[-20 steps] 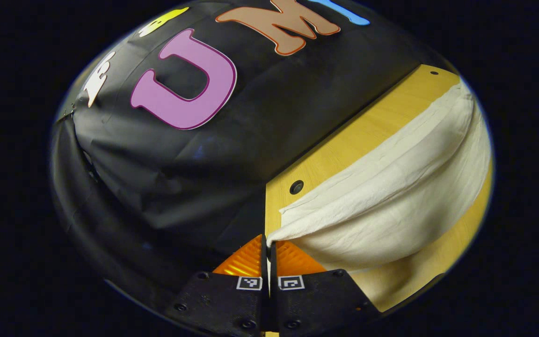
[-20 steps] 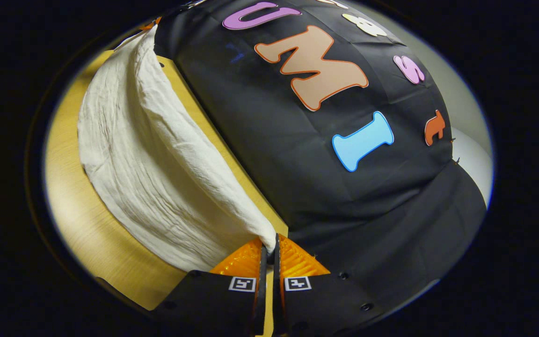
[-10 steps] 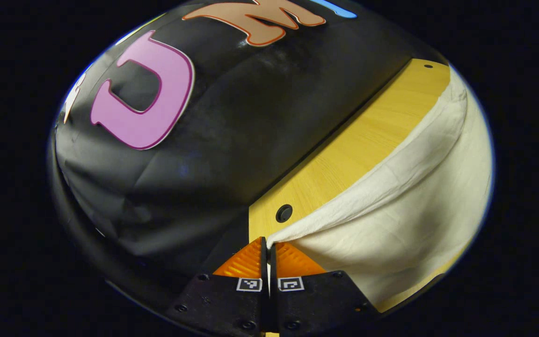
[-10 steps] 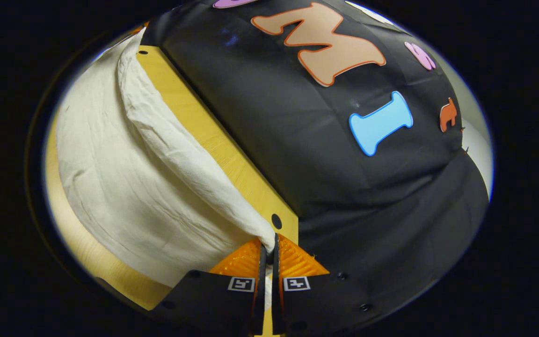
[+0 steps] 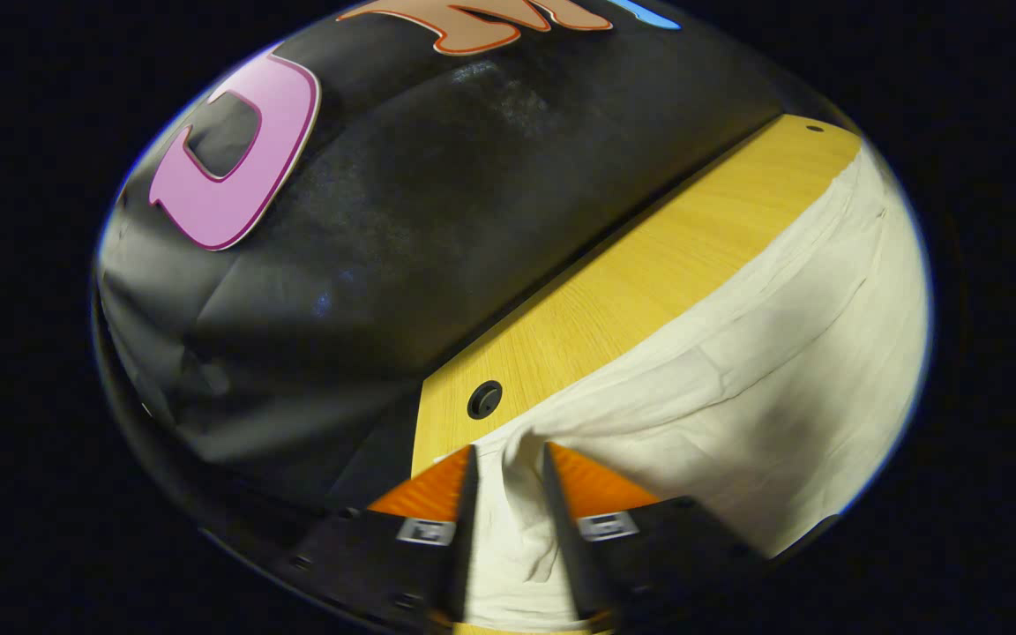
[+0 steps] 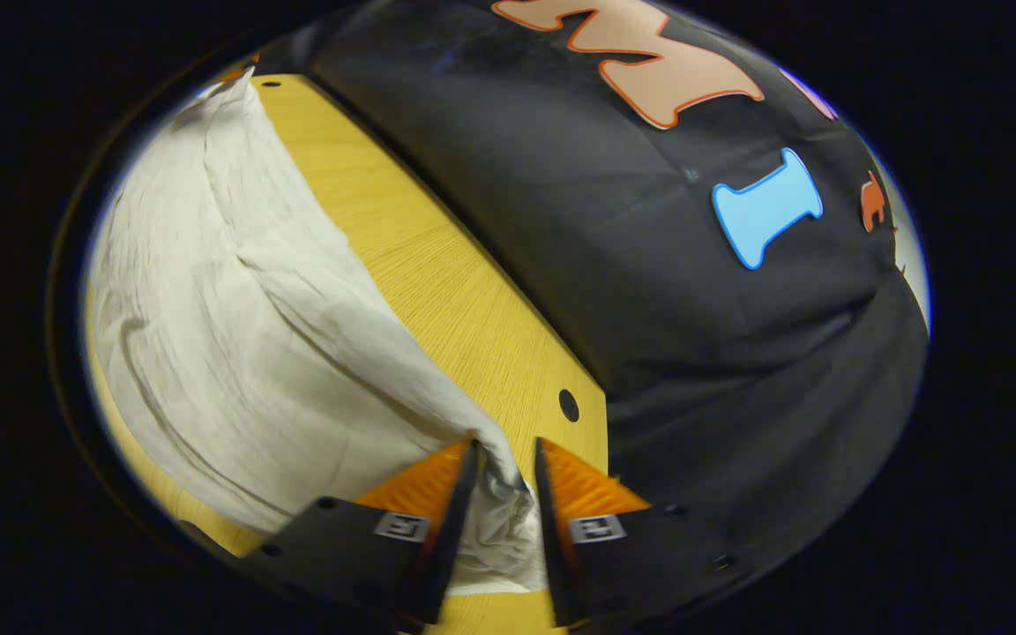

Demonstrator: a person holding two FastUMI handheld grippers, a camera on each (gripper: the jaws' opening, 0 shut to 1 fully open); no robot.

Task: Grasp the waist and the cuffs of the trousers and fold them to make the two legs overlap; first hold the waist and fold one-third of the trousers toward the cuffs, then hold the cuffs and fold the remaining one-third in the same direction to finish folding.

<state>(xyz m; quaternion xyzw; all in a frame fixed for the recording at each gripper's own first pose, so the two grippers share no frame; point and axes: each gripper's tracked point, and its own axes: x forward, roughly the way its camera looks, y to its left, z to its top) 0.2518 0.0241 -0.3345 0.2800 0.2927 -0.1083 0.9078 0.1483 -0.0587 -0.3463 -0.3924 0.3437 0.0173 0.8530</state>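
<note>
Cream trousers [image 5: 764, 388] lie spread on the yellow wooden table [image 5: 631, 282], reaching toward the far right in the left gripper view. My left gripper [image 5: 508, 454] stands open, a bunched corner of the cloth lying loose between its fingers. In the right gripper view the same trousers [image 6: 235, 326] cover the left part of the table [image 6: 446, 265]. My right gripper [image 6: 505, 448] is open too, with a crumpled corner of cloth resting in the gap, no longer pinched.
The booth's black cloth wall [image 5: 437, 194] rises right behind the table's far edge. A round hole [image 5: 484, 399] sits in the table corner near my left gripper, and another hole [image 6: 568, 405] near my right one.
Both grippers went from shut on the trouser edge to open. The lifted cloth has dropped flat onto the table, and both grippers moved lower and toward the wall.
</note>
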